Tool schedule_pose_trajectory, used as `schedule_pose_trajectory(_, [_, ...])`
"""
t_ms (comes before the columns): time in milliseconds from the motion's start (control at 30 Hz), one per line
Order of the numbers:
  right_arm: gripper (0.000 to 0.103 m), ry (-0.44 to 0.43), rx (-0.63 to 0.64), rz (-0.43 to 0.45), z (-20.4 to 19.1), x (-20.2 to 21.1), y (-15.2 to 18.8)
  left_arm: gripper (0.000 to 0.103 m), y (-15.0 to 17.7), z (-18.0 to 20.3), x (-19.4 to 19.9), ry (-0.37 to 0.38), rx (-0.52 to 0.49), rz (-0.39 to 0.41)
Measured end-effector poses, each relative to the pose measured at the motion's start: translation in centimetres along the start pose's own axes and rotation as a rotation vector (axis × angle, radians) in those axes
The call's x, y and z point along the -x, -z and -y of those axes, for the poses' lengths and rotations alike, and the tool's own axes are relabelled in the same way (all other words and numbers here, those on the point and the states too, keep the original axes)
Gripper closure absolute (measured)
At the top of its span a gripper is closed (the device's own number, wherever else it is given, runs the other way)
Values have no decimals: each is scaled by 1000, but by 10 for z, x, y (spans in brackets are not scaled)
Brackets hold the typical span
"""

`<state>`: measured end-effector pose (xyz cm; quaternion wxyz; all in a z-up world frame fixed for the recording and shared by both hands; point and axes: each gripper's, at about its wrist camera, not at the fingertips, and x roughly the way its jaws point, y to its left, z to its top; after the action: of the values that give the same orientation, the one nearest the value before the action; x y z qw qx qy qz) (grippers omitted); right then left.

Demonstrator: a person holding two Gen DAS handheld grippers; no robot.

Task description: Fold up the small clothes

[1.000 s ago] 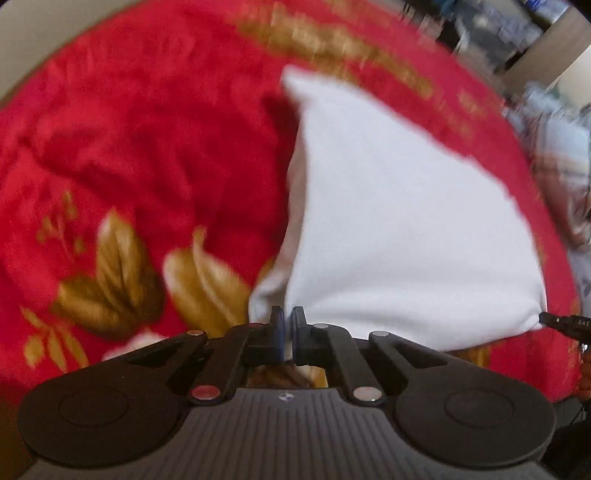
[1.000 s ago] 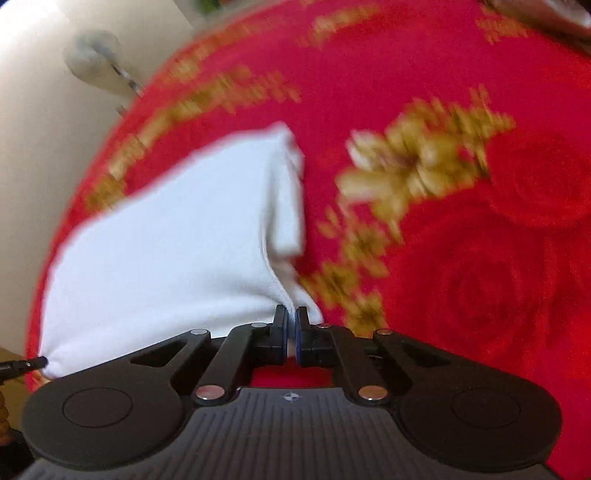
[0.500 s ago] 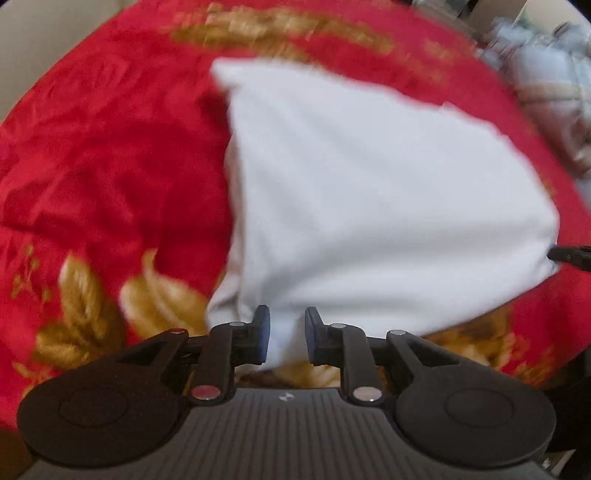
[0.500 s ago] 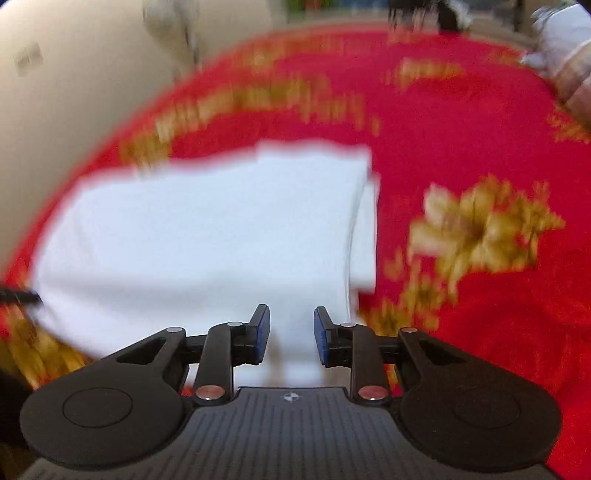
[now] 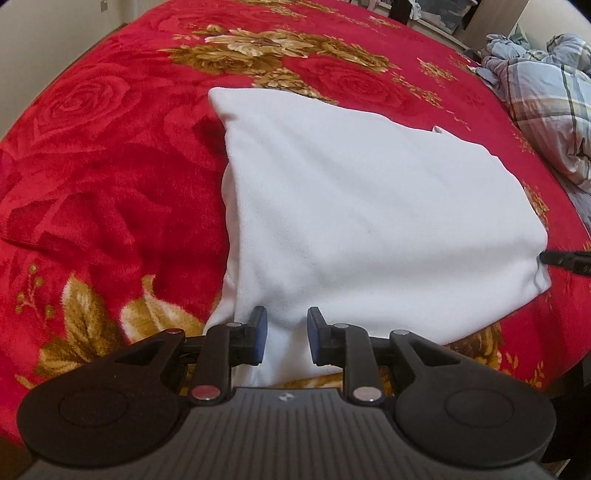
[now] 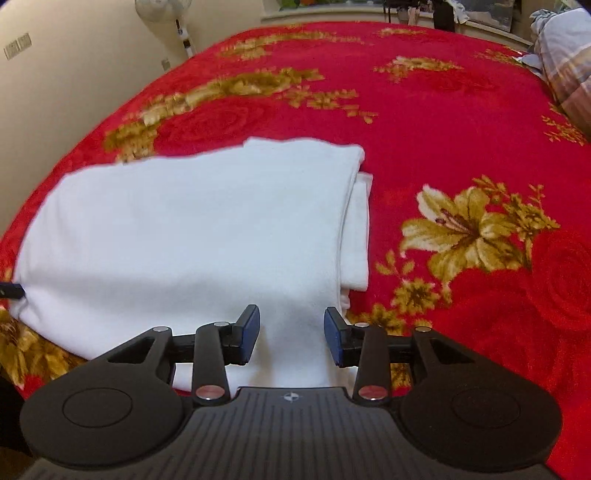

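Observation:
A white garment (image 5: 369, 206) lies folded flat on a red flowered blanket (image 5: 96, 192). My left gripper (image 5: 283, 336) hovers over its near left corner; the jaws are opening, the cloth lies between the blue pads (image 5: 259, 334) without being pinched. In the right wrist view the same white garment (image 6: 192, 236) spreads to the left, a folded layer showing along its right edge. My right gripper (image 6: 291, 334) is over the near right corner, jaws opening, cloth below them but not gripped. The right gripper's tip (image 5: 561, 258) shows at the garment's far right corner.
The red blanket (image 6: 461, 122) covers a wide bed. A crumpled plaid quilt (image 5: 543, 85) is heaped at the far right. A cream wall (image 6: 74, 62) and a standing fan (image 6: 166, 14) are beyond the bed's left side.
Both grippers have let go of the garment's near corners and their jaws have spread apart. The white cloth has dropped flat onto the blanket. Both views have rolled level.

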<state>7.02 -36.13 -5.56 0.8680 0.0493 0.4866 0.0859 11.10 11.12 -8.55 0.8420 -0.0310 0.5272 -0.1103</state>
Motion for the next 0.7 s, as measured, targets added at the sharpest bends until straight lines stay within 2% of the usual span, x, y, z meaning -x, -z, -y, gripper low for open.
schedule_pose_trajectory(100, [61, 88, 17, -117, 1, -22, 9, 77, 0, -3, 1, 9, 4, 5])
schedule_pose_trajectory(133, [60, 91, 5, -124, 3, -24, 10, 77, 0, -3, 1, 12, 7, 9])
schedule_pose_trajectory(200, [59, 78, -22, -102, 4, -16, 6, 77, 0, -7, 4, 26, 24, 24])
schedule_pose_trajectory(300, [59, 73, -58, -21, 9, -1, -2, 76, -3, -18, 12, 58, 79, 62])
schedule_pose_trajectory(433, [58, 91, -113, 69, 20, 14, -10, 56, -7, -42, 19, 58, 200, 105])
schedule_pose_trajectory(600, [58, 121, -138, 90, 23, 12, -14, 49, -5, -70, 10, 104, 375, 65])
schedule_pose_trajectory(700, [58, 113, -143, 95, 22, 13, -16, 45, -3, -74, 3, 122, 404, 30])
